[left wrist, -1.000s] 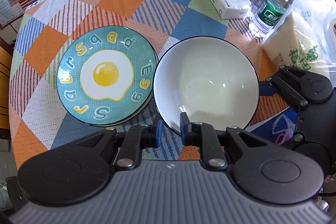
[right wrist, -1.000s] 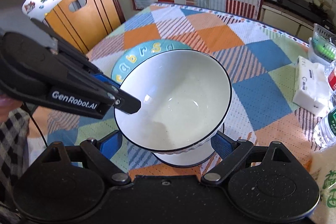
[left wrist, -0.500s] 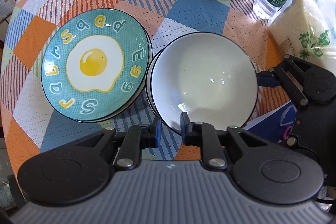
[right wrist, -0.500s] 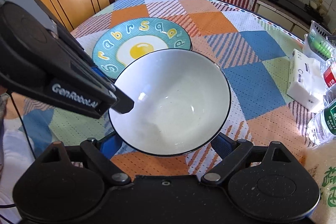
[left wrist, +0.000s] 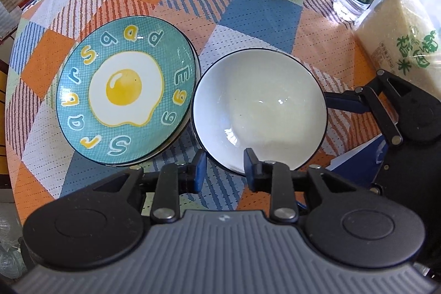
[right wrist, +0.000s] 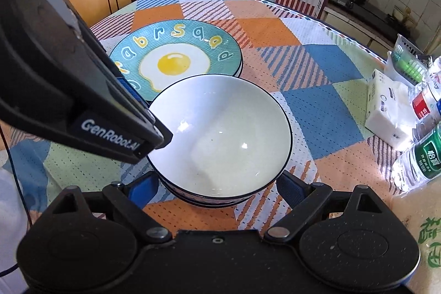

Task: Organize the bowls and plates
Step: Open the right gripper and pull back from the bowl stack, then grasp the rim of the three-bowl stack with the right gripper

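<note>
**White bowl set beside the egg plate**

White, with a dark rim, the bowl (right wrist: 220,134) is seen nested on another bowl, just beside the teal egg plate (left wrist: 125,91) on the patchwork tablecloth (left wrist: 256,15). Its near rim is straddled by the left gripper (left wrist: 222,166), whose jaws are opening, pads apart from it. The bowl is flanked by the right gripper (right wrist: 217,183), spread wide, unpressed.
</note>
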Demonstrator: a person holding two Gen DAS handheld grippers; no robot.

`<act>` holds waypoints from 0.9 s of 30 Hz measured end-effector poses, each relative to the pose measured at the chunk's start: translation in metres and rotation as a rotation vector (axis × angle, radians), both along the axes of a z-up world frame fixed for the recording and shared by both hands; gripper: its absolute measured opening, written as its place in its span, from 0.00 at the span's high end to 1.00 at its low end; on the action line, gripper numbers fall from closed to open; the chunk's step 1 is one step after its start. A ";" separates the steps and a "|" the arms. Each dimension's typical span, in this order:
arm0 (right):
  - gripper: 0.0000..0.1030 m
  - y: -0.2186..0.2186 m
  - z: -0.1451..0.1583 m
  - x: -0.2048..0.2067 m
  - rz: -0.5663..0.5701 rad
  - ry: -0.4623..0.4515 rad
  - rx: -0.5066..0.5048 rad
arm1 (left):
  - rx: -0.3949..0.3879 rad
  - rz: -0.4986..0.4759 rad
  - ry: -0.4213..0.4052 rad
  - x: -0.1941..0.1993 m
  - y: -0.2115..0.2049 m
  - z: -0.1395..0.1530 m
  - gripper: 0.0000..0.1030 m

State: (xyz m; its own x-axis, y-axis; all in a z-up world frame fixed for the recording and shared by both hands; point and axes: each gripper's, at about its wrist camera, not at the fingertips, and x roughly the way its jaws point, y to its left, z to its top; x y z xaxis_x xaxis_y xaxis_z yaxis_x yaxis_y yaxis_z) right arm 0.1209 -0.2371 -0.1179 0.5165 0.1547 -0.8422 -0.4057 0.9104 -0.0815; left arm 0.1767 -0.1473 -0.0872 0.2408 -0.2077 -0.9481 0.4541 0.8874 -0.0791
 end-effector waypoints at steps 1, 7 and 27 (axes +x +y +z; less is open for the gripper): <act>0.09 0.000 0.000 -0.001 -0.008 -0.004 0.002 | -0.004 0.010 -0.009 -0.001 0.002 0.001 0.68; 0.09 -0.003 0.013 -0.016 -0.013 -0.020 0.029 | -0.102 0.076 -0.029 -0.010 0.026 0.017 0.61; 0.02 -0.008 -0.002 -0.052 -0.072 -0.013 0.238 | -0.400 0.130 -0.074 -0.042 0.085 0.020 0.37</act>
